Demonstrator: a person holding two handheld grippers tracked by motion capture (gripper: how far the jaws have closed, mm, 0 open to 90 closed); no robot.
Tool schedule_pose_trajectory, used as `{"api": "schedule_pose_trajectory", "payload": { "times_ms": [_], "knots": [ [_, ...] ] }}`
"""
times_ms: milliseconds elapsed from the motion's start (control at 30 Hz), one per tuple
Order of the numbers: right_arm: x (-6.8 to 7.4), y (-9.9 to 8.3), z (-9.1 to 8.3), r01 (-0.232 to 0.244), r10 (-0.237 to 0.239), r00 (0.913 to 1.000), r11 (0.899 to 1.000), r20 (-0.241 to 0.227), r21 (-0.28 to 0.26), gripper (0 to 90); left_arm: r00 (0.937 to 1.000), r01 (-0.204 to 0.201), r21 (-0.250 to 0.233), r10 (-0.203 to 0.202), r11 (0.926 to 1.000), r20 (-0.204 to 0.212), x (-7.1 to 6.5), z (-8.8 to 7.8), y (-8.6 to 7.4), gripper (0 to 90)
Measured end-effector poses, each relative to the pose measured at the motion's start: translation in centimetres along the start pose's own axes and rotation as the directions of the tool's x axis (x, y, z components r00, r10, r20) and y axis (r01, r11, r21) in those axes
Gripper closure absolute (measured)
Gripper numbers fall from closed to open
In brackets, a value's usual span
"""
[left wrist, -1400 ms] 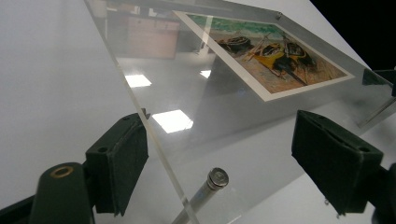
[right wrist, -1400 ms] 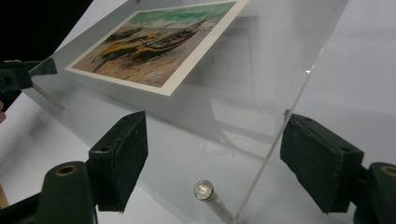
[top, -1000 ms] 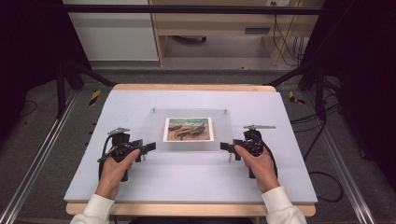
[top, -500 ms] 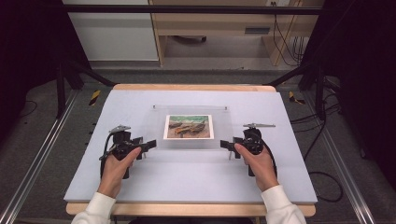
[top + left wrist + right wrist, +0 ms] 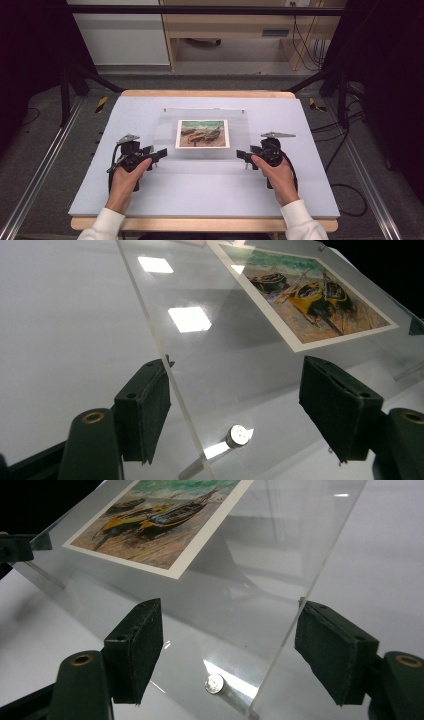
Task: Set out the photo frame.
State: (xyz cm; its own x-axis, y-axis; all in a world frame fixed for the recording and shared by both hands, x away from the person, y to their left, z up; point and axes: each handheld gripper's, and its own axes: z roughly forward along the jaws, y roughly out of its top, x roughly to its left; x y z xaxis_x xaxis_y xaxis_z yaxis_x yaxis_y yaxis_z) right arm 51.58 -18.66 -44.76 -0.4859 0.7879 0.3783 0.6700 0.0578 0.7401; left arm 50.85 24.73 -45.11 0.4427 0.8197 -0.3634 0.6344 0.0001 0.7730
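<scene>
Between both hand-held grippers, acrylic frame [image 5: 200, 135]

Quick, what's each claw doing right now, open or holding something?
Left claw: open, jaws just closing a little around the clear sheet's corner, pads not pressing.
Right claw: open around its other near corner.

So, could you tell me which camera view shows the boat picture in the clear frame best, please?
The high view: the boat picture lies whole and square-on there, inside the clear frame. The left gripper view gives it large but slanted, its far corner cut off by the picture's top edge. The right gripper view gives only its near part, with the boats clear.
</scene>
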Motion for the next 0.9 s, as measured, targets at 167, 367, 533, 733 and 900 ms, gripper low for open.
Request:
{"api": "schedule_pose_trajectory", "payload": {
  "times_ms": [167, 367, 533, 733, 900],
  "knots": [
    [0.2, -0.3, -0.5, 0.008, -0.008, 1.0, 1.0, 0.005, -0.005, 31.2, 0.9999, 0.005, -0.015, -0.005, 0.9999, 0.009, 0.1, -0.4, -0.3, 33.4],
    [0.5, -0.5, -0.8, 0.018, -0.017, 0.9997, 1.0, 0.019, -0.012, 34.3, 1.0, -0.008, -0.018, 0.007, 0.9998, -0.003, -0.2, -0.8, -0.4, 35.3],
    [0.7, -0.7, -1.1, 0.031, -0.03, 0.9992, 0.999, 0.025, -0.022, 36.3, 0.9998, -0.015, -0.022, 0.015, 0.9996, -0.012, -0.4, -1.0, -0.6, 36.5],
    [1.0, -0.9, -1.4, 0.052, -0.051, 0.998, 0.998, 0.036, -0.025, 38.1, 0.9993, -0.025, -0.025, 0.024, 0.9994, -0.029, -0.8, -1.2, -0.7, 37.1],
    [1.1, -0.9, -1.6, 0.063, -0.062, 0.9971, 0.998, 0.045, -0.022, 38.6, 0.9988, -0.031, -0.028, 0.03, 0.9991, -0.038, -1.0, -1.4, -0.9, 37.2]
  ]
}}
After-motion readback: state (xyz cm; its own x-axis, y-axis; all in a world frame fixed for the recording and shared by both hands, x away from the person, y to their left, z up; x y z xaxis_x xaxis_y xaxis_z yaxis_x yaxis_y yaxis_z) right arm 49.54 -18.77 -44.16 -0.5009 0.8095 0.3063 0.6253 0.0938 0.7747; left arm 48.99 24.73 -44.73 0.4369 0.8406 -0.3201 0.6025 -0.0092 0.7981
